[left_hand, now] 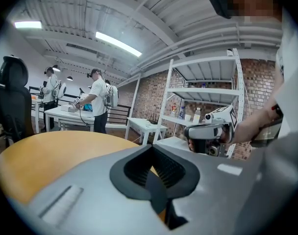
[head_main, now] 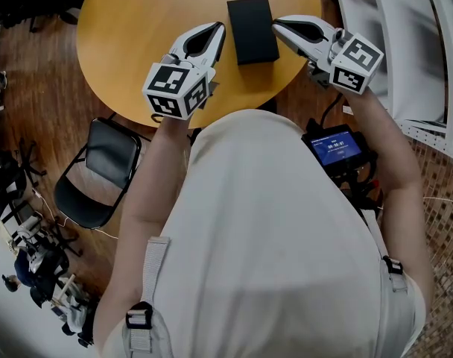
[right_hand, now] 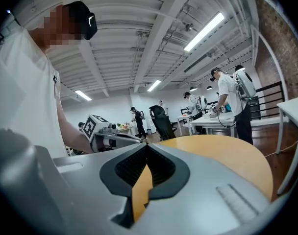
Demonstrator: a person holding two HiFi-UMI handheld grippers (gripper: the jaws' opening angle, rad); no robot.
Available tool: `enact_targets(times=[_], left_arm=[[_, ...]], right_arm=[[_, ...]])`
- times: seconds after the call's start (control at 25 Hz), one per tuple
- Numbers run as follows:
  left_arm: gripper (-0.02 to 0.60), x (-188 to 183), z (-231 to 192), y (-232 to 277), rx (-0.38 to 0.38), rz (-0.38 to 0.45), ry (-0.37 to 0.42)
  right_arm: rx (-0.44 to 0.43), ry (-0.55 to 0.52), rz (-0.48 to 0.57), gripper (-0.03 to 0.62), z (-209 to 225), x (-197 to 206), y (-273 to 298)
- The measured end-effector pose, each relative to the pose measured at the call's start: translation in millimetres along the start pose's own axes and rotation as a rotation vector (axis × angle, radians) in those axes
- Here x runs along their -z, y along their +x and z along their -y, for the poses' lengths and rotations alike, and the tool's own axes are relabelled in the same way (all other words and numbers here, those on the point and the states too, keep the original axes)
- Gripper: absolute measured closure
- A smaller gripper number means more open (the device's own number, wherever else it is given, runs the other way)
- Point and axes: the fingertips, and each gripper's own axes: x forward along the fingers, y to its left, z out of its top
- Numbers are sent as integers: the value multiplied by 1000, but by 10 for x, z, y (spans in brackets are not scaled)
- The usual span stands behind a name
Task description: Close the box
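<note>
A black box lies with its lid down on the round wooden table, near the front edge. My left gripper hovers just left of the box, jaws shut with nothing between them. My right gripper hovers just right of it, tips also together and empty. Neither touches the box. In the left gripper view my left gripper faces the right gripper across the table. The right gripper view shows my right gripper with the left gripper opposite. Neither gripper view shows the box.
A black folding chair stands at the table's near left. A device with a blue screen hangs at the person's right side. White shelving stands to the right. Other people work at white tables in the background.
</note>
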Motion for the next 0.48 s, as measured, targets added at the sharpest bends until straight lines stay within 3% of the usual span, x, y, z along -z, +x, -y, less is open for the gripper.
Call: enact_targets(times=[0.48], left_arm=[[581, 42, 2, -1, 7, -7, -15]], right_arm=[[-10, -12, 14, 594, -24, -26, 0]])
